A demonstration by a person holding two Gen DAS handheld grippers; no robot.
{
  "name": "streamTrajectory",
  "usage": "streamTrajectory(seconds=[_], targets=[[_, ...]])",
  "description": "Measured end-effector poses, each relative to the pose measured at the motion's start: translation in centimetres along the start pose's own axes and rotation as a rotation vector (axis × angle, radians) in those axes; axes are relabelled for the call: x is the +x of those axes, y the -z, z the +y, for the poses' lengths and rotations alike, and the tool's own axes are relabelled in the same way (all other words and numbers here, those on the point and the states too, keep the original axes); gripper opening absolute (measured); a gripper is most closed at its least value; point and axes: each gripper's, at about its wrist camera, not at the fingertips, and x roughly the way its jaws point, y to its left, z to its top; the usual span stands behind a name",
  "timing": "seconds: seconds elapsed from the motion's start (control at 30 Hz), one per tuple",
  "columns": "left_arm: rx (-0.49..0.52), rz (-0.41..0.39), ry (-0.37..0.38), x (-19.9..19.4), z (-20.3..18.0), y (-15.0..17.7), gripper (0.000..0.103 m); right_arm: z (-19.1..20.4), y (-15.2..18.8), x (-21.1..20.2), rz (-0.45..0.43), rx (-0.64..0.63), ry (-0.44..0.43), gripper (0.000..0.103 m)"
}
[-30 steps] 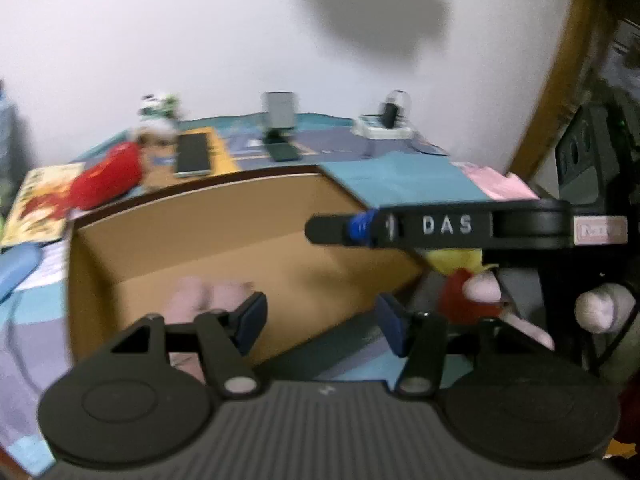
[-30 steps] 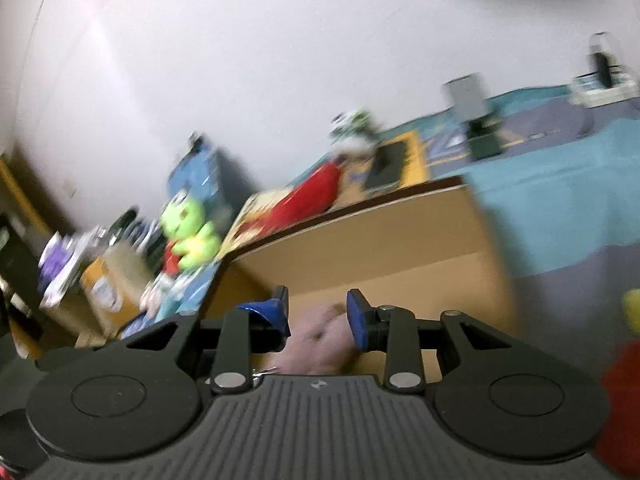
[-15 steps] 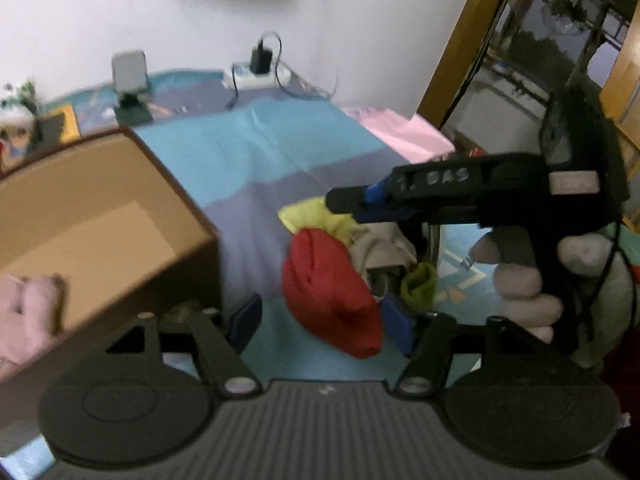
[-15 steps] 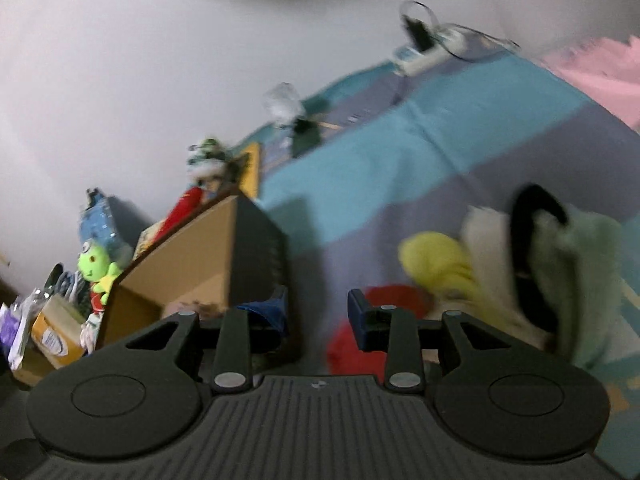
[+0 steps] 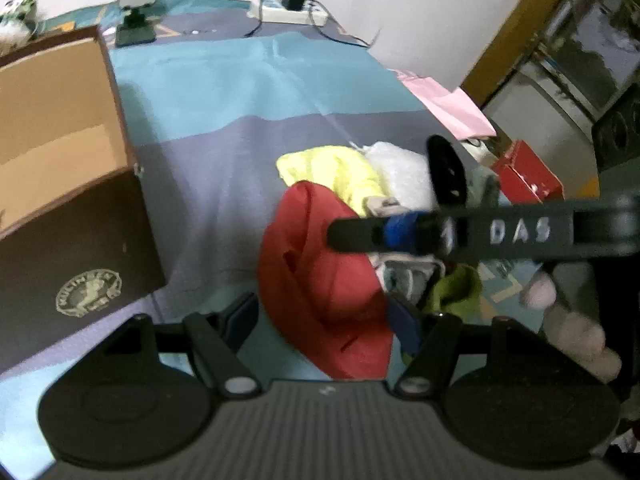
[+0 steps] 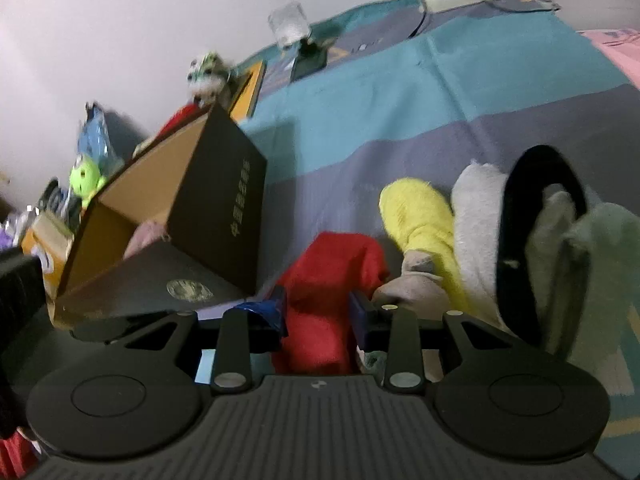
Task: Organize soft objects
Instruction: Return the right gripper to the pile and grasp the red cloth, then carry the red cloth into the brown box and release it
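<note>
Home bedrm: bedsheet (image 5: pixel 248 80), plush toys (image 6: pixel 86 178)

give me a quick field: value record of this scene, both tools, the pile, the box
surface: bed sheet in teal and purple bands
box: open cardboard box, pink soft item inside
pile: red soft item, yellow sock, white sock, black band
right tool: right tool, open, fingers either side of the red soft item, not closed on it
left tool: left tool, open, holding nothing, at the red item's near end
far edge: power strip, phone stand
</note>
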Motion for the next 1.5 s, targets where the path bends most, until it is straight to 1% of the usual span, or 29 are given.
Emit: streamTrajectory(seconds=[0.13, 0.17, 0.2, 0.3, 0.37, 0.43, 0.53, 0.63, 0.77, 0.87, 0.97, 1.07, 1.13, 1.23, 1.3, 1.4, 1.5], targets=[[-0.035, 0.012, 0.005, 0.7, 0.2, -0.1, 0.042, -0.2, -0.3, 1.6, 0.048, -0.023, -0.004, 0.017], [-0.045, 0.016, 0.003, 1.0, 0.3, -0.1, 0.033, -0.2, -0.2, 2.0, 0.055, -0.025, -0.003, 0.017], [-0.055, 0.020, 0.000, 1.1, 0.5, 0.0, 0.026, -0.1, -0.2, 2.3, 0.062, -0.032, 0.000, 0.017], [-0.070, 0.020, -0.008, 1.3, 0.5, 0.1, 0.013, 0.8, 0.0, 2.8, 0.068, -0.105, 0.018, 0.017], [-0.062, 0.010, -0.010, 1.0, 0.4, 0.0, 0.006, 1.2, 0.1, 2.8, 0.071, -0.142, 0.022, 0.015], [-0.043, -0.006, -0.004, 0.6, 0.1, 0.0, 0.004, 1.2, 0.2, 2.3, 0.057, -0.148, 0.004, 0.010], [-0.010, -0.038, 0.018, -0.7, -0.4, 0.0, 0.003, 0.9, 0.2, 1.0, 0.027, -0.115, -0.036, 0.005], [0.023, -0.072, 0.044, -2.5, -1.1, -0.2, 0.003, 1.1, 0.1, -0.6, -0.006, -0.090, -0.064, 0.002], [0.073, -0.136, 0.074, -5.2, -2.1, -0.7, 0.003, 1.8, -0.2, -3.4, -0.083, -0.060, -0.128, 0.001], [0.104, -0.195, 0.096, -7.7, -2.4, -1.4, 0.003, 3.2, -0.7, -5.1, -0.146, -0.069, -0.173, 0.001], [0.130, -0.254, 0.100, -10.0, -2.5, -2.2, 0.003, 4.7, -1.7, -6.0, -0.201, -0.082, -0.224, 0.001], [0.162, -0.319, 0.083, -12.5, -2.0, -3.1, 0.003, 6.5, -3.2, -6.3, -0.249, -0.101, -0.295, 0.001], [0.180, -0.363, 0.063, -14.0, -1.3, -3.6, 0.003, 8.2, -4.4, -6.1, -0.275, -0.119, -0.354, 0.001], [0.186, -0.414, 0.020, -16.0, 0.4, -4.7, 0.003, 10.8, -6.0, -4.9, -0.307, -0.160, -0.386, 0.001], [0.183, -0.439, -0.015, -17.1, 2.0, -5.3, 0.003, 12.3, -7.0, -3.8, -0.313, -0.166, -0.410, 0.001], [0.169, -0.451, -0.063, -17.7, 4.7, -5.9, 0.003, 14.1, -8.6, -1.0, -0.289, -0.151, -0.436, 0.001], [0.148, -0.428, -0.105, -17.6, 7.6, -6.3, 0.003, 16.1, -9.2, 2.6, -0.249, -0.154, -0.415, 0.001]])
